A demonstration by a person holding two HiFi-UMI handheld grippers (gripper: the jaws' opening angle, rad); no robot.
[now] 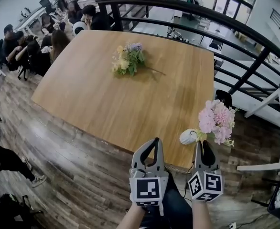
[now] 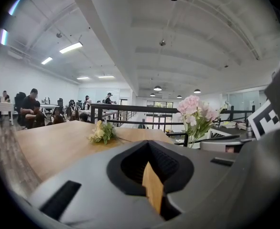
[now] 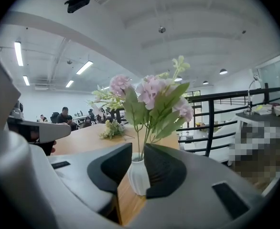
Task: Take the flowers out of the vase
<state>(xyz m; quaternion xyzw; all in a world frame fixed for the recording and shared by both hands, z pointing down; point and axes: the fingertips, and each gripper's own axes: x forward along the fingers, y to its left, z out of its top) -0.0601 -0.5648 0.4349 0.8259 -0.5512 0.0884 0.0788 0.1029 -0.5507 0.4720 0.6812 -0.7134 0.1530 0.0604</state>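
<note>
Pink flowers (image 1: 216,120): head view, stood in vase (image 1: 188,136) at near-right corner of bench (image 1: 106,94); yellow bunch (image 1: 128,60) lay mid-bench. Left gripper view: left gripper (image 2: 148,143) jaws closed, empty. Right gripper view: right gripper (image 3: 139,148) jaws apart, vase between, unpressed. Step wanted: vase steadied, stems pinched low, lifted straight.

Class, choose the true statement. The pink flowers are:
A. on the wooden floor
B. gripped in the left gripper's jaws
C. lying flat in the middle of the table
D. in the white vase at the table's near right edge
D: the pink flowers have their stems in the white vase at the near right edge of the table; the yellow and purple bunch is what lies mid-table.
</note>
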